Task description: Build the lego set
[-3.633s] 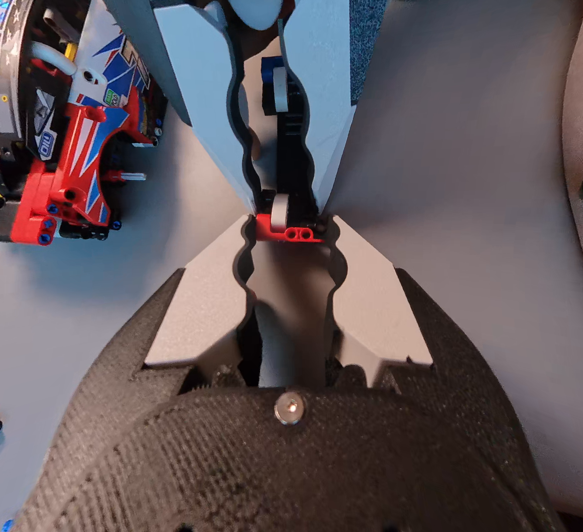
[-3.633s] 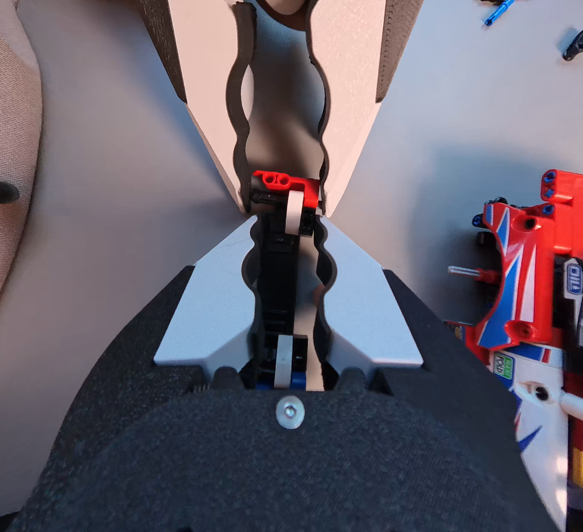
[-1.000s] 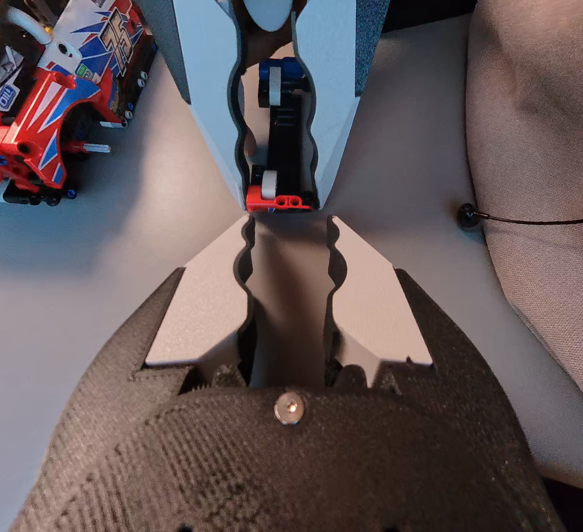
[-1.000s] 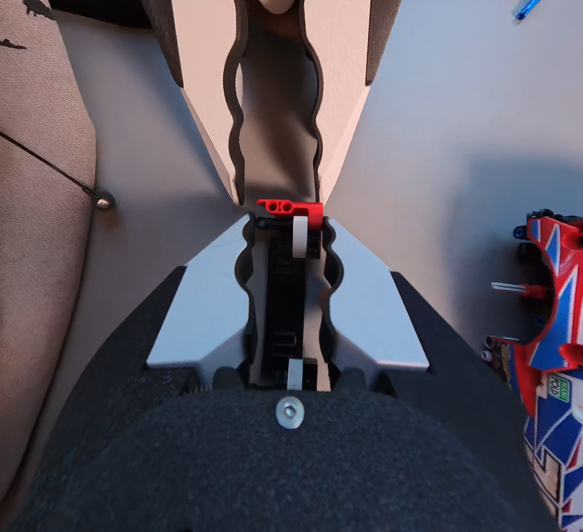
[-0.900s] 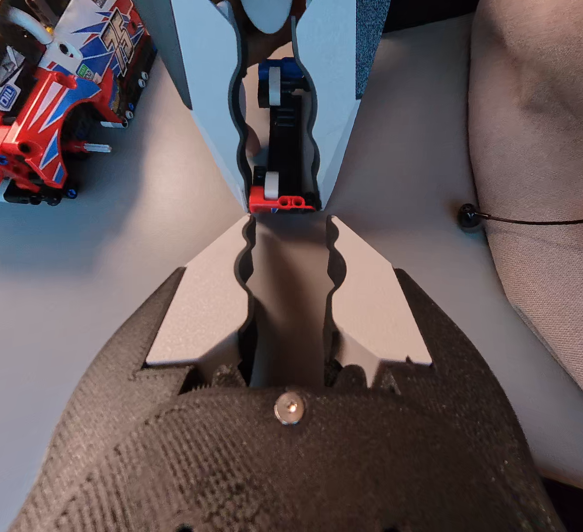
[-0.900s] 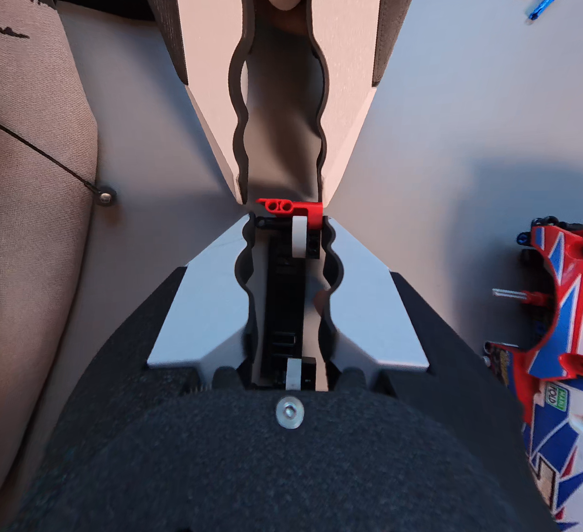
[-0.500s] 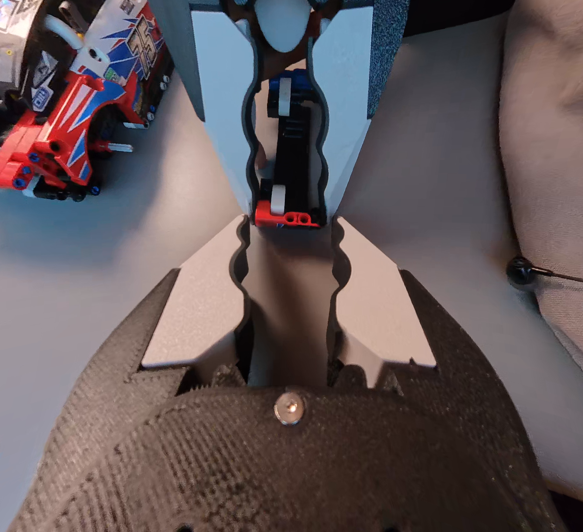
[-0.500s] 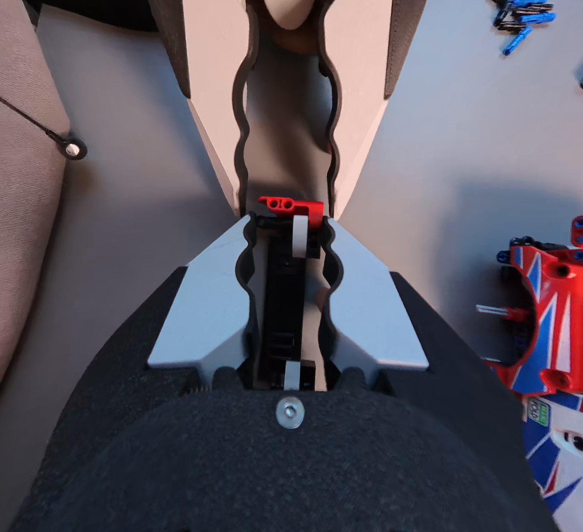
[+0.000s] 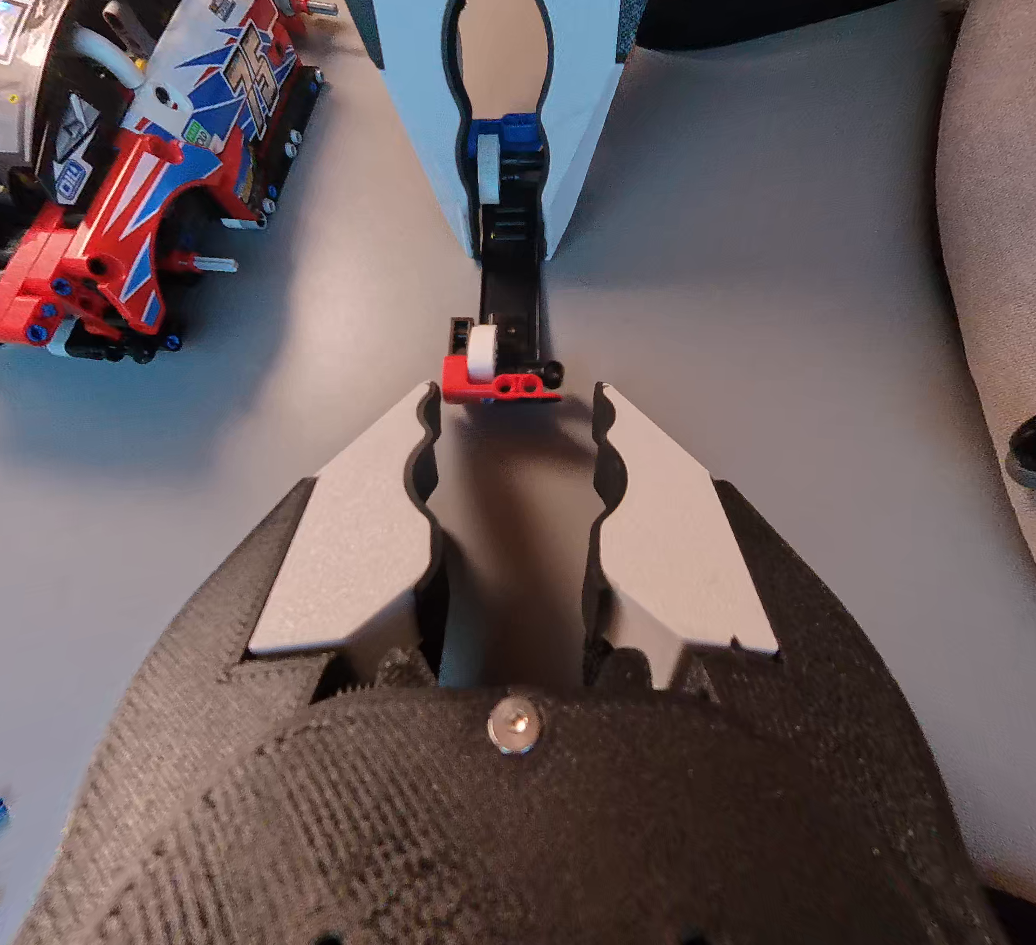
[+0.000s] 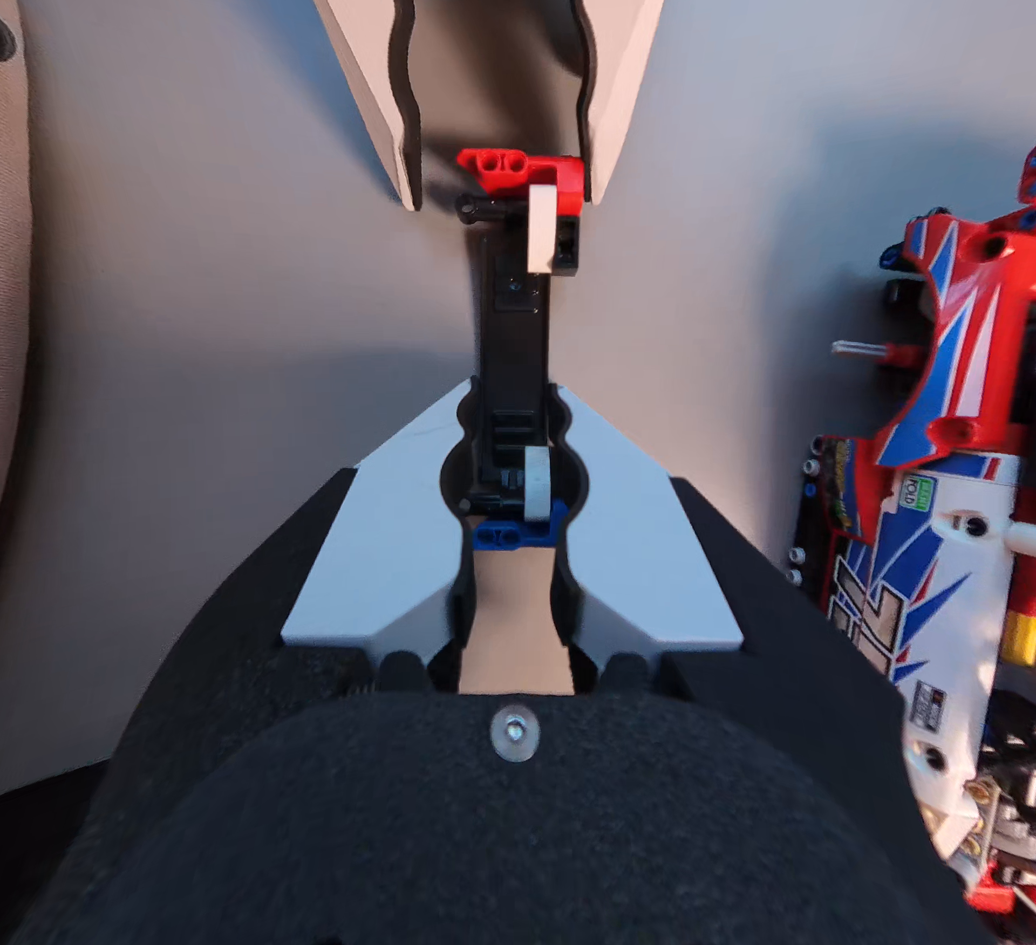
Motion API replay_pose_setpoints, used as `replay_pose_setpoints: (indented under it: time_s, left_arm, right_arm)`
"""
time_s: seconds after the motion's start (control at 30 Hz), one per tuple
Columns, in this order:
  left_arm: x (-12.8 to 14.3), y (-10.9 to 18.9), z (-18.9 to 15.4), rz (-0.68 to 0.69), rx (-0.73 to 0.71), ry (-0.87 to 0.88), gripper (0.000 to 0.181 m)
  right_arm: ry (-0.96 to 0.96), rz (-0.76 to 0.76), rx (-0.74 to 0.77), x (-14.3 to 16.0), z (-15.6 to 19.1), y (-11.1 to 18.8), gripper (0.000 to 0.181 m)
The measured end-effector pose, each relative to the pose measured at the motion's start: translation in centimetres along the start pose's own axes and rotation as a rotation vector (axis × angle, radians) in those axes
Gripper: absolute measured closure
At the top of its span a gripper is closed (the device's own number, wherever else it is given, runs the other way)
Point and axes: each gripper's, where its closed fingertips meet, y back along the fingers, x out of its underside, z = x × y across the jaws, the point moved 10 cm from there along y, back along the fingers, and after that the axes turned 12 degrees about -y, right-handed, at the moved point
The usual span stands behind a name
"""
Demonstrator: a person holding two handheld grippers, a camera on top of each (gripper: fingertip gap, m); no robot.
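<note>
Right tongs pinch the black beam by its blue end so its red end reaches the spread left tongs, probably for a handoff.

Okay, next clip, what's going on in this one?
A person is building a lego set with two handheld grippers. The right gripper is shut on a long black beam sub-assembly, near its blue-connector end. Its red-connector end reaches the left gripper, whose jaws stand open just short of it. The part-built red, white and blue lego car sits on the grey table.
</note>
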Motion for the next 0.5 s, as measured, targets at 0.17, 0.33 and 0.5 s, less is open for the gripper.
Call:
replay_pose_setpoints:
  time_s: [0.17,0.33,0.5]
  left_arm:
    - [0.0,0.5,0.3,-0.006,-0.062,-0.019,0.124]
    - [-0.2,1.2,0.7,-0.027,-0.167,-0.081,0.120]
    - [-1.1,1.5,0.8,-0.037,-0.313,-0.188,0.121]
  right_arm:
    - [0.097,-0.077,0.136,0.4,0.8,0.1,0.161]
    - [0.216,-0.226,0.454,0.8,1.7,0.8,0.161]
    - [0.354,-0.281,0.690,0.8,2.7,1.1,0.161]
